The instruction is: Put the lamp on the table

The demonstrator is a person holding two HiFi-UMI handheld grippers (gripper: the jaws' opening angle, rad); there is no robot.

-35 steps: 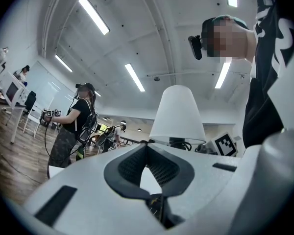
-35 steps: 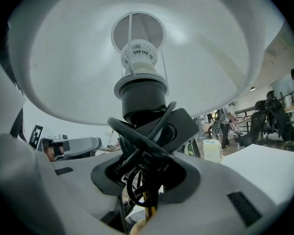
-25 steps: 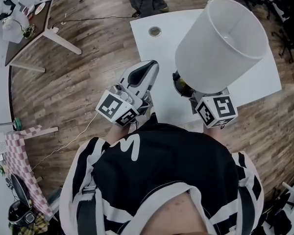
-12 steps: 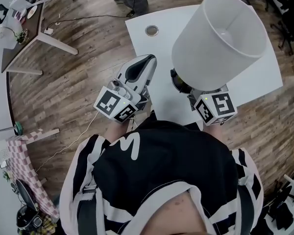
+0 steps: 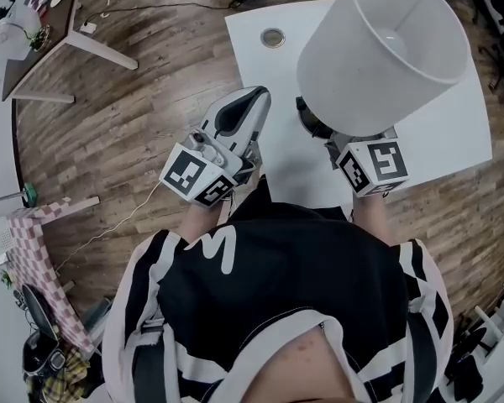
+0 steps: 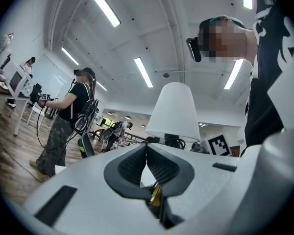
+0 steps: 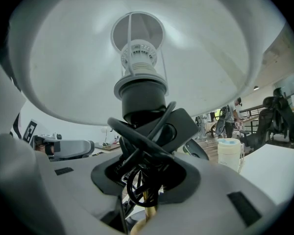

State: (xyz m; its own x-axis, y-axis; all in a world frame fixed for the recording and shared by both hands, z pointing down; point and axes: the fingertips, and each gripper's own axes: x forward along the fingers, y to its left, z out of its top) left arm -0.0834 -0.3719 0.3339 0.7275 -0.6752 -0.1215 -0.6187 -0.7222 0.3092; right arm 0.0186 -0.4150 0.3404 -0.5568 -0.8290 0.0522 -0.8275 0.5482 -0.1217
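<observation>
White-shaded table lamp (image 5: 378,53), upper right of frame: clamped in right gripper (image 7: 146,177) over white bench (image 5: 454,133), apparently not yet set down. Left gripper (image 6: 147,155) closed, empty.

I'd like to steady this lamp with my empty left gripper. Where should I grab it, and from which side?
Grip the dark stem under the shade, coming from your left. The stem is narrow; the shade is too wide and tapered for the jaws.

Lamp shade (image 5: 382,53) clipped at top edge — stem (image 7: 143,99) mostly hidden beneath.
</observation>
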